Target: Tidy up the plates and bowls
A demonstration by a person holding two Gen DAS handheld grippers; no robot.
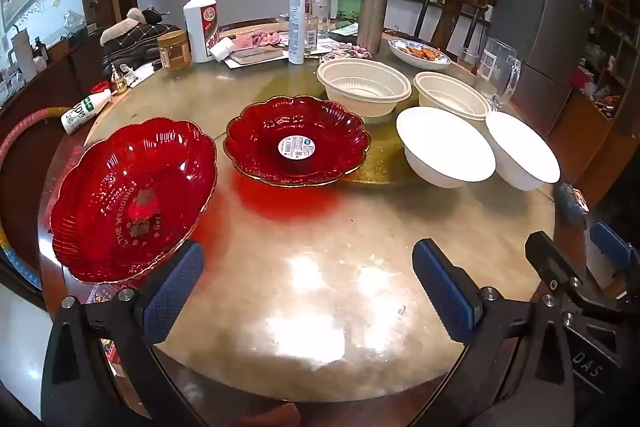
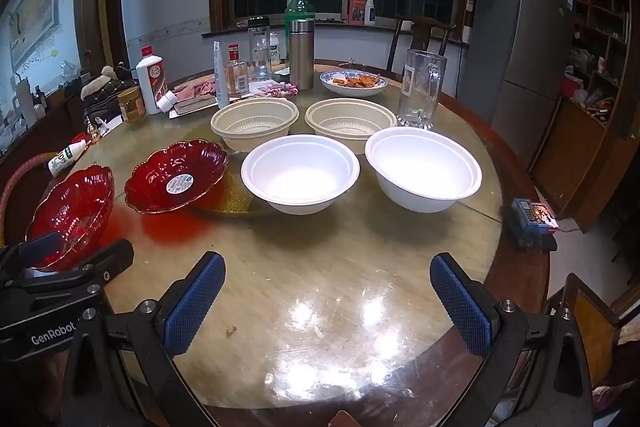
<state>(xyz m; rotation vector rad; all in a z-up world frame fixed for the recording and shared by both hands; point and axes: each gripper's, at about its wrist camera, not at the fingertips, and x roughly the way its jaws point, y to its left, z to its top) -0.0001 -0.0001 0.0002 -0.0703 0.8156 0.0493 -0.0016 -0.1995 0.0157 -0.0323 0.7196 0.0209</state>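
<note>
Left wrist view: left gripper [image 1: 308, 293] wide apart, empty, over table [image 1: 312, 227]; right gripper [image 2: 326, 301] likewise. Two red plates [image 1: 132, 199], four bowls [image 2: 300, 173] untouched.

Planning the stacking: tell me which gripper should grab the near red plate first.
Left. The near red plate sits right beside the open left gripper; the right gripper, also open, faces the white bowls.
</note>
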